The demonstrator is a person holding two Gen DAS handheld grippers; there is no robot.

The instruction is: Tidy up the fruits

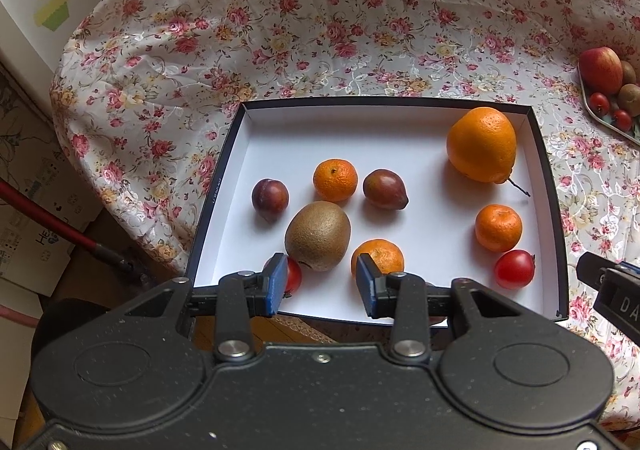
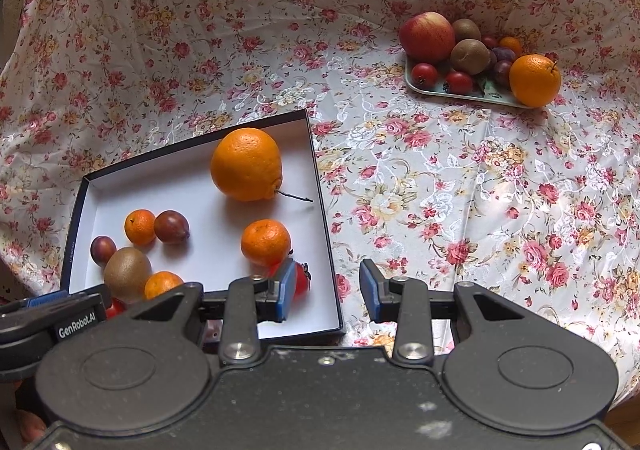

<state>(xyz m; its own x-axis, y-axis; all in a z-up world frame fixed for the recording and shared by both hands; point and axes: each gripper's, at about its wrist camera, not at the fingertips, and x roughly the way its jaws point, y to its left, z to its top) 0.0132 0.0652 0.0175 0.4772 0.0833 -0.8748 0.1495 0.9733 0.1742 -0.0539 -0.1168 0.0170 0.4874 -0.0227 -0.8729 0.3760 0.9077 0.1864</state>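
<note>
Left wrist view shows the left claw (image 1: pixel 322 284) spread and empty above the box (image 1: pixel 554 209) of loose fruit, the right claw (image 2: pixel 326 290) likewise spread over the worktop (image 2: pixel 440 189); a careless descent could roll the kiwi (image 1: pixel 318 236) or bruise a tomato (image 1: pixel 514 269).

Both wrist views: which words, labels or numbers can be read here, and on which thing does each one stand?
"GenRobot.AI" on the white label of the left hand-held gripper, seen in the right wrist view.
"DA", cut off by the picture's edge, on the right hand-held gripper, seen in the left wrist view.
"HE", partly seen, on a cardboard carton.
Small white print on the box wall: too small to read.
</note>
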